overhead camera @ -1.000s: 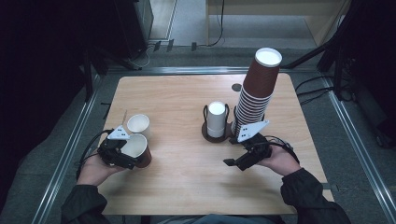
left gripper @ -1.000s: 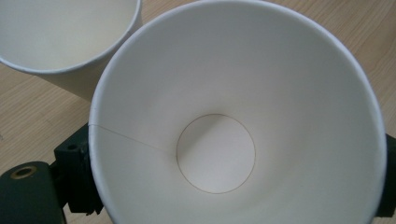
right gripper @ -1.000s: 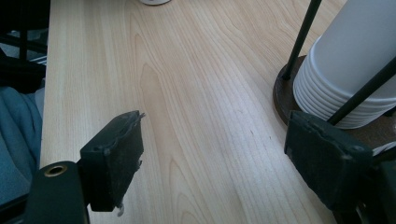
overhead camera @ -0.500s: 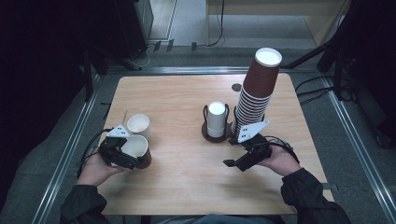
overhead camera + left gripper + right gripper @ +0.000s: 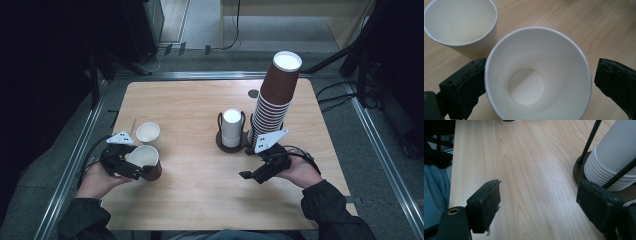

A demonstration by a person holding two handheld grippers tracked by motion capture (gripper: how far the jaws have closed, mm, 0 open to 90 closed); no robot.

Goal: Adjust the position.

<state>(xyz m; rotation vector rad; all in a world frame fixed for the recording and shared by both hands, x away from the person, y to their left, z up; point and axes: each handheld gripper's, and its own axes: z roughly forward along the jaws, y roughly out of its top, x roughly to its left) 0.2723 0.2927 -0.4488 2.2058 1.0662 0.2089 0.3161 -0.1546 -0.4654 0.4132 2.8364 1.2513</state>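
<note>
A brown paper cup [image 5: 150, 160], white inside [image 5: 536, 82], stands on the table at the near left. My left gripper [image 5: 139, 162] straddles it and its jaws have just been opening. In the left gripper view [image 5: 542, 62] the left pad sits against the cup's rim while the right pad is clear of it. A white cup [image 5: 148, 132] stands just beyond [image 5: 461, 25]. My right gripper [image 5: 251, 164] hovers open over bare wood [image 5: 540, 183], in front of a wire holder with a white cup stack [image 5: 231, 127] [image 5: 616, 157].
A tall leaning stack of brown cups [image 5: 275, 100] rises right of the holder, close behind my right hand. The wooden table [image 5: 200, 195] has bare room in the middle and front. A metal frame [image 5: 75, 160] runs along the table's sides.
My left gripper's jaws stand a little wider around the brown cup, which stays where it was. The right hand has not moved.
</note>
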